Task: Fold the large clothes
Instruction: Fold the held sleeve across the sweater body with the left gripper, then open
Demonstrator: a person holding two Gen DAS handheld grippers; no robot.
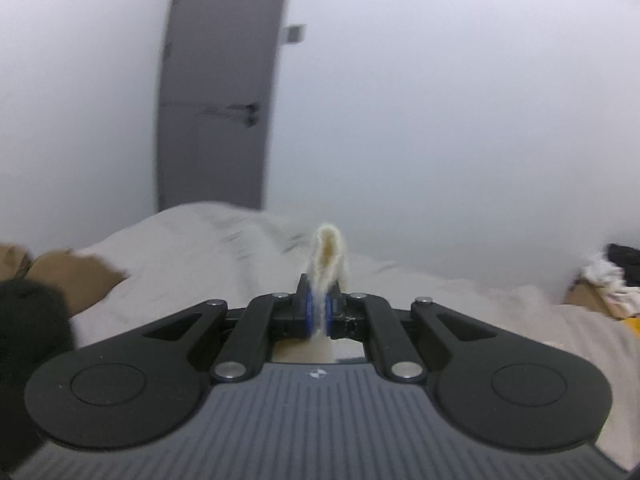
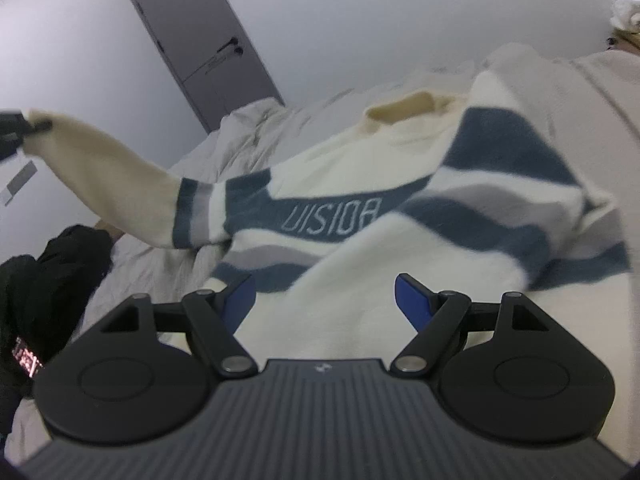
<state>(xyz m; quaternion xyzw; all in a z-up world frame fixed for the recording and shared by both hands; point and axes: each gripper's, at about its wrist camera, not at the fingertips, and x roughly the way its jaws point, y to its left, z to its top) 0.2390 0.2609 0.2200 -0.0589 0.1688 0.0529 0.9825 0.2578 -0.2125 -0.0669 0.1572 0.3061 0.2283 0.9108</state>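
Observation:
A cream sweater [image 2: 352, 280] with blue and grey stripes and the word "VISION" lies on a bed covered by a pale sheet [image 2: 160, 248]. My left gripper [image 1: 319, 304] is shut on the cream sleeve cuff [image 1: 329, 256], which sticks up between the blue pads. In the right wrist view the left gripper [image 2: 24, 128] holds that sleeve [image 2: 112, 184] lifted out to the left. My right gripper [image 2: 325, 300] is open and empty, just above the sweater's lower body.
A grey door [image 2: 200, 48] stands in the white wall behind the bed. Dark clothing [image 2: 48, 280] lies at the bed's left edge. A cardboard box [image 1: 592, 300] with items sits at the right.

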